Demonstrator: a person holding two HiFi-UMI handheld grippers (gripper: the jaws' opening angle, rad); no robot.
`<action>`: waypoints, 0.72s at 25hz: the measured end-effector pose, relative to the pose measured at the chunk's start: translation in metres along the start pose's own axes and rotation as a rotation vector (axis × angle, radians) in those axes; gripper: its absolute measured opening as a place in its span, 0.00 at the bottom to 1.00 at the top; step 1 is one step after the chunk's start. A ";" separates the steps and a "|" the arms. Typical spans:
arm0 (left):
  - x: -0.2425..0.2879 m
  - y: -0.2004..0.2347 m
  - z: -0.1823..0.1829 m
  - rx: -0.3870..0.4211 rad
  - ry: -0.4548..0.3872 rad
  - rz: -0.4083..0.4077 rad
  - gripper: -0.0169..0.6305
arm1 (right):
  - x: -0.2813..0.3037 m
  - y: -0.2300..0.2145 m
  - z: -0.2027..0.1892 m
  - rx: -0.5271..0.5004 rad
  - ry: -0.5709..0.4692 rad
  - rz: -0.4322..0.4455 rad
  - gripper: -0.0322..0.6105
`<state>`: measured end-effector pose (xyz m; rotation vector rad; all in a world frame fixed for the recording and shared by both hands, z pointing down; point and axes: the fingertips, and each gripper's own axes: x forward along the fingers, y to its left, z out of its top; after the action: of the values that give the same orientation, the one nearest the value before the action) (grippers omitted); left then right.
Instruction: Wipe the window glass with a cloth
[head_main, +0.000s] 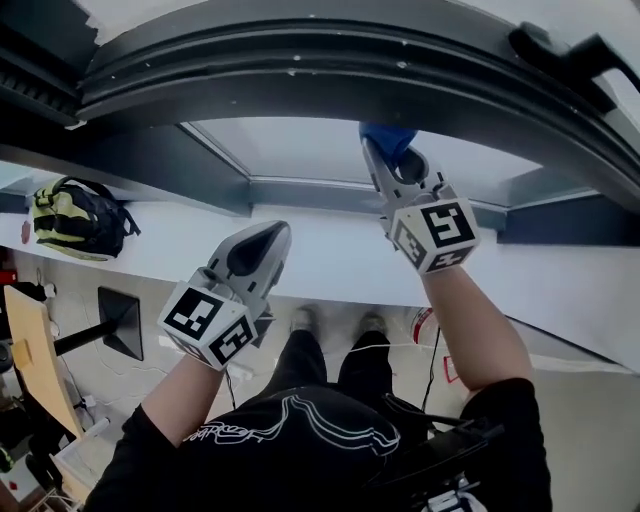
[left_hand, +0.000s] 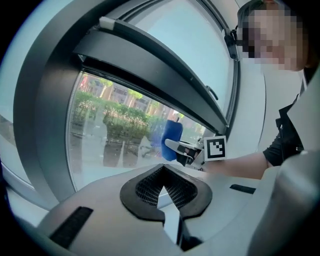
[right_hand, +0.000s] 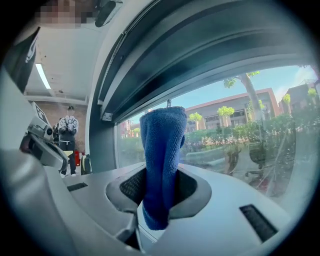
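The window glass (head_main: 290, 150) lies ahead between dark frame bars, with trees and buildings showing through it (right_hand: 240, 130). A blue cloth (head_main: 386, 137) is pinched in my right gripper (head_main: 392, 160), which is raised to the pane's lower right part. In the right gripper view the cloth (right_hand: 161, 155) stands up out of the shut jaws of the right gripper (right_hand: 159, 192), close to the glass. My left gripper (head_main: 268, 240) hangs lower, in front of the white wall under the window, away from the glass. Its jaws (left_hand: 164, 192) are closed and hold nothing. The left gripper view shows the cloth (left_hand: 171, 139) against the pane (left_hand: 110, 135).
A wide dark frame (head_main: 300, 70) runs above the pane, with a black handle (head_main: 560, 50) at the upper right. A yellow and black backpack (head_main: 75, 215) lies at the left. A wooden board (head_main: 30, 360) and a black panel (head_main: 125, 320) stand lower left. A person (right_hand: 67, 129) stands far back.
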<state>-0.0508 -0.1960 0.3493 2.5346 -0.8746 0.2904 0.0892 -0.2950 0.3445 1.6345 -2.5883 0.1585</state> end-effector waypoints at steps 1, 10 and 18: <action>0.007 -0.009 -0.002 0.003 0.006 -0.007 0.03 | -0.011 -0.014 -0.002 0.000 0.002 -0.018 0.19; 0.071 -0.091 -0.017 0.028 0.057 -0.056 0.03 | -0.113 -0.139 -0.005 0.008 -0.005 -0.188 0.19; 0.112 -0.145 -0.028 0.050 0.099 -0.083 0.03 | -0.212 -0.251 -0.011 0.019 -0.021 -0.369 0.19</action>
<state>0.1258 -0.1405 0.3624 2.5703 -0.7319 0.4119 0.4073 -0.2115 0.3414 2.0908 -2.2503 0.1425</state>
